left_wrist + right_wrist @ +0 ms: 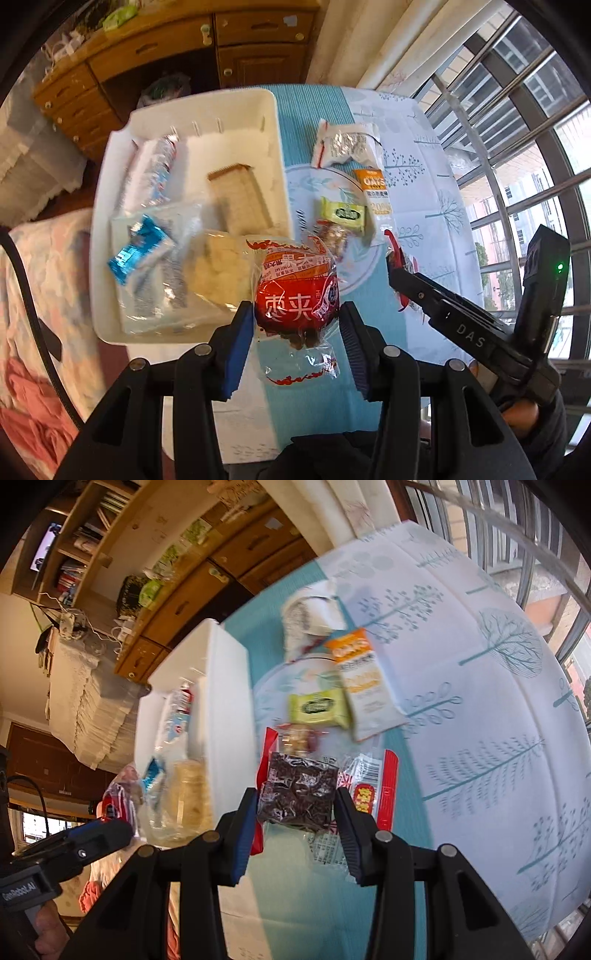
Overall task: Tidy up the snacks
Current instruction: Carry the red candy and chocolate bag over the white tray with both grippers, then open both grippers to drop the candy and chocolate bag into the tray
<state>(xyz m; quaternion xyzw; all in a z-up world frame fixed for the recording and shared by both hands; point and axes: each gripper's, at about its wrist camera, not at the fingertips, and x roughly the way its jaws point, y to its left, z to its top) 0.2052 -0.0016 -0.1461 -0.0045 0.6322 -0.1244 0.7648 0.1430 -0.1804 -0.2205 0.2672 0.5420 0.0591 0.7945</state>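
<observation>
Left gripper (295, 325) clamps a round red-wrapped snack (297, 295); right gripper (295, 812) clamps a dark, clear-wrapped square snack (297, 794)

**What the table carries**

We see the table (424, 177) under a white tree-print cloth with a teal runner (310, 110) down the middle. At frame left sits a white bin (273, 155); right of it, a plate (354, 273) bearing loose snack packets.
</observation>
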